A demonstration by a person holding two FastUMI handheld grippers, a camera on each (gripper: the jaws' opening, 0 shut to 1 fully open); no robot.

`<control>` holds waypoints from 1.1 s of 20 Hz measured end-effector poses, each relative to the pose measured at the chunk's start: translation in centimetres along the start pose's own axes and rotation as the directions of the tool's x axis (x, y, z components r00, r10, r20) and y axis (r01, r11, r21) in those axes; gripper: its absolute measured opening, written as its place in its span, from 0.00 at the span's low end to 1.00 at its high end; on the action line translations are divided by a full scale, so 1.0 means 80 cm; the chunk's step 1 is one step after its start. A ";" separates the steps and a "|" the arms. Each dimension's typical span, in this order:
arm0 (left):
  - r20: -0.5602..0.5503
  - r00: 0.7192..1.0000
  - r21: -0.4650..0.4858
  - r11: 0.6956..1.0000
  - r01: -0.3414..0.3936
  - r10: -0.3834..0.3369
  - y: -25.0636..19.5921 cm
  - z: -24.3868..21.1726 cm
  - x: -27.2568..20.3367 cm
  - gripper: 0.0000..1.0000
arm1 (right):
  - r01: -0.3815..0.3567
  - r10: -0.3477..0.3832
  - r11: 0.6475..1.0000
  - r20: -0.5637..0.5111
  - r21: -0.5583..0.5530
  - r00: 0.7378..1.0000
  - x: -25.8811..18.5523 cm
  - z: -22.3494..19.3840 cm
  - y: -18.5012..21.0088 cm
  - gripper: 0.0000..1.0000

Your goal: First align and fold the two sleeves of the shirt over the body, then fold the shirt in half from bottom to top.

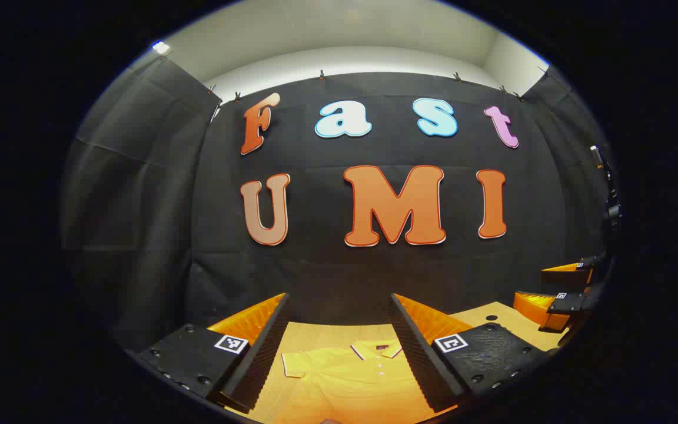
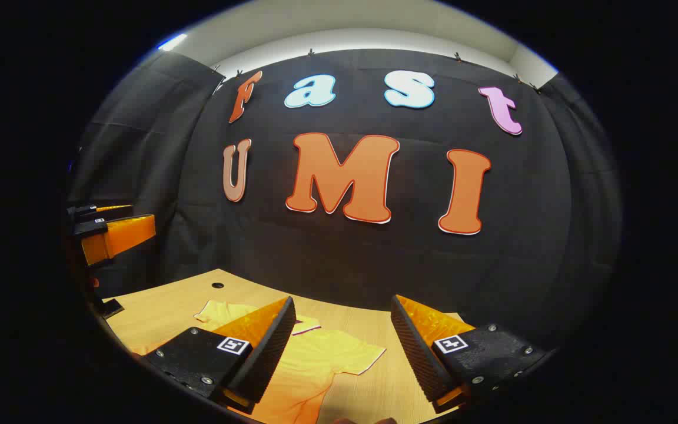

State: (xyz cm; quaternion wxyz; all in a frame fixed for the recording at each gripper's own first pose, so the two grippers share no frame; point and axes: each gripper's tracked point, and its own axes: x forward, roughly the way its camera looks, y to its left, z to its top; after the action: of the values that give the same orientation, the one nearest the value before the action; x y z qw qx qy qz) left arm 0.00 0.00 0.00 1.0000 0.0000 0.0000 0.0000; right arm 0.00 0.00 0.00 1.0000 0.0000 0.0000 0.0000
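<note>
A yellow polo shirt (image 1: 345, 377) lies flat on the wooden table (image 1: 492, 315), collar toward the booth wall, one short sleeve spread out to the left. My left gripper (image 1: 339, 327) hovers above it, open, with nothing between its fingers. In the right gripper view the same shirt (image 2: 321, 359) lies below, a short sleeve reaching right across the table (image 2: 162, 306). My right gripper (image 2: 342, 330) is open and holds nothing. The right gripper (image 1: 559, 288) also shows at the far right of the left gripper view, and the left gripper (image 2: 109, 229) at the far left of the right gripper view.
The table runs back to the black cloth wall. A small round hole (image 2: 217, 285) sits in the tabletop near its far left corner, also seen as a hole (image 1: 491, 317) in the left gripper view.
</note>
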 end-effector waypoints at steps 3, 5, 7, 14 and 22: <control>-0.018 1.000 -0.013 1.000 0.022 -0.022 -0.007 -0.005 0.005 0.99 | -0.004 0.005 1.000 0.012 -0.012 1.000 0.003 0.002 0.009 0.98; -0.009 0.999 0.001 0.999 0.049 -0.049 -0.007 -0.007 0.011 0.99 | 0.003 -0.003 1.000 0.016 -0.004 1.000 0.003 0.003 0.017 0.98; -0.027 0.998 0.027 0.998 0.052 -0.052 -0.001 -0.009 0.017 1.00 | 0.038 -0.038 0.999 -0.002 0.002 0.999 0.006 -0.001 0.020 0.98; 0.010 0.995 0.016 0.995 0.100 -0.100 0.030 -0.006 0.032 0.99 | 0.097 -0.096 0.995 -0.033 0.002 0.995 0.015 -0.002 0.041 0.98; 0.027 0.997 0.046 0.996 0.077 -0.079 0.049 0.002 0.029 0.99 | 0.163 -0.163 0.987 -0.106 -0.007 0.981 0.049 -0.032 0.005 0.98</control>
State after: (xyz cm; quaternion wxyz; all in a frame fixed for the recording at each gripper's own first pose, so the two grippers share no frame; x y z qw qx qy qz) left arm 2.30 3.92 0.18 0.9989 0.0225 -0.0145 -0.0390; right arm 3.89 0.42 -2.57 0.9952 0.0006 0.0534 -0.0820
